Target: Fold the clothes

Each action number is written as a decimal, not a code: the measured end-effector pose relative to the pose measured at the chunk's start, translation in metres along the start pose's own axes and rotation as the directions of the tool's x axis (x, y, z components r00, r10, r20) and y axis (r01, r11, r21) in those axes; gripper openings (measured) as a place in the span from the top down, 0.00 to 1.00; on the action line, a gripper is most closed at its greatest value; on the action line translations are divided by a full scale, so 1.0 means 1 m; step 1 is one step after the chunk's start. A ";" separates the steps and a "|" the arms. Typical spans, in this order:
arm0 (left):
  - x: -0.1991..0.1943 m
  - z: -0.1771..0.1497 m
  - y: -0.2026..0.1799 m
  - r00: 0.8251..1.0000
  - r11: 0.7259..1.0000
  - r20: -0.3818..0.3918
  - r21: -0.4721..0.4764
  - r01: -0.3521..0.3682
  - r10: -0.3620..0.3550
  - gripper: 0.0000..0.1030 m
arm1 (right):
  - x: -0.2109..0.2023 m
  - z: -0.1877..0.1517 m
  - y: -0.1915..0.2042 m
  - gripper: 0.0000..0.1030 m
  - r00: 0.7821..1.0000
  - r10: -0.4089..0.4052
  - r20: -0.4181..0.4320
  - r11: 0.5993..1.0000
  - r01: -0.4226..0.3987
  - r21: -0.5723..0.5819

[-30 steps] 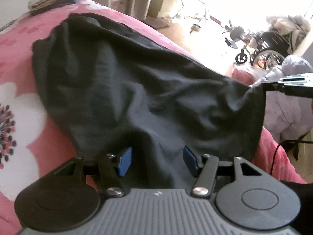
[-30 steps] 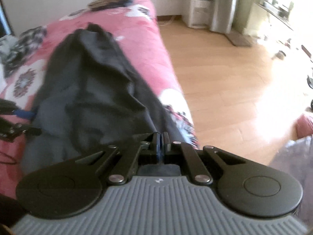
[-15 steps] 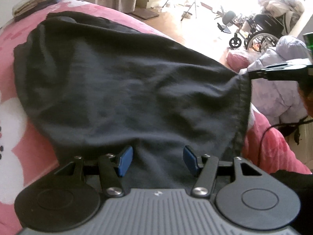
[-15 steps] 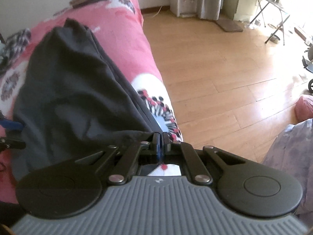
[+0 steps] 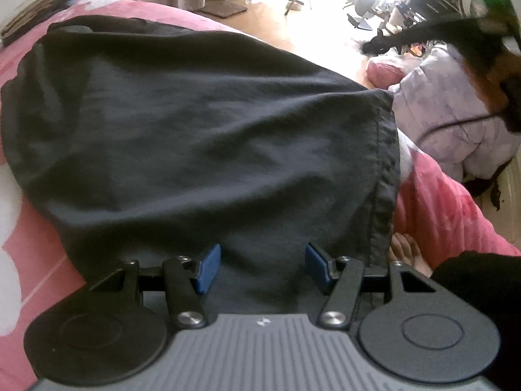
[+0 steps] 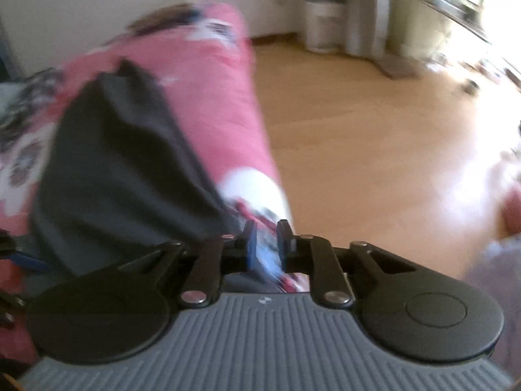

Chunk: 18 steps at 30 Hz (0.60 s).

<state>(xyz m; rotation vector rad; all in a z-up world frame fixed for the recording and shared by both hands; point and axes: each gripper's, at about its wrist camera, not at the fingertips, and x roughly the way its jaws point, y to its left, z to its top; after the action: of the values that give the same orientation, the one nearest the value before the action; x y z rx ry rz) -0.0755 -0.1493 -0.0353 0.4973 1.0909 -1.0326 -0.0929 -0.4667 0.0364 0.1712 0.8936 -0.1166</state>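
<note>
The soft black cloth garment (image 5: 202, 137) lies flat on the pink flowered bed (image 5: 449, 208), its hem at the near edge. The left gripper (image 5: 260, 268) hangs half open just above it, holding nothing. The right gripper (image 6: 267, 241) has just been opening beside the garment's corner, with no cloth between its jaws.

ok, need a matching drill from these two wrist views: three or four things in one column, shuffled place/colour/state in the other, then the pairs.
Things
1. black garment
2. left gripper
3. right gripper
4. bed cover

States
A. pink with white flowers
B. jaws just opening, no cloth between them
C. spread out on the bed
D. jaws wide apart over black cloth

Pairs: 1-C, 2-D, 3-B, 4-A
</note>
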 end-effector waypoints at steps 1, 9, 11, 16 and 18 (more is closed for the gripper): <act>0.001 0.000 -0.001 1.000 1.000 -0.001 0.005 -0.002 0.002 0.42 | 0.008 0.007 0.008 0.70 1.000 0.030 -0.001 0.999 -0.030 -0.040; 0.008 -0.010 -0.021 0.999 0.996 -0.010 0.072 -0.046 0.046 0.39 | 0.065 0.036 0.047 0.68 0.994 0.110 -0.021 0.977 -0.111 -0.182; 0.007 -0.011 -0.022 0.999 0.995 -0.011 0.083 -0.047 0.049 0.38 | 0.073 0.038 0.052 0.94 0.992 0.123 -0.030 0.973 -0.127 -0.195; 0.006 -0.011 -0.024 0.999 0.993 -0.011 0.104 -0.048 0.049 0.37 | 0.085 0.040 0.027 0.99 0.999 -0.011 -0.047 0.996 0.007 -0.089; 0.005 -0.011 -0.023 0.999 0.994 -0.012 0.103 -0.044 0.045 0.37 | 0.081 0.042 0.015 0.99 0.999 -0.020 -0.032 0.999 0.019 -0.031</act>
<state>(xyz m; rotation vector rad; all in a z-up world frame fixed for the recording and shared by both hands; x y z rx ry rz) -0.1001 -0.1542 -0.0414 0.6103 1.0382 -1.0511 -0.0081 -0.4623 0.0000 0.1364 0.9287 -0.1187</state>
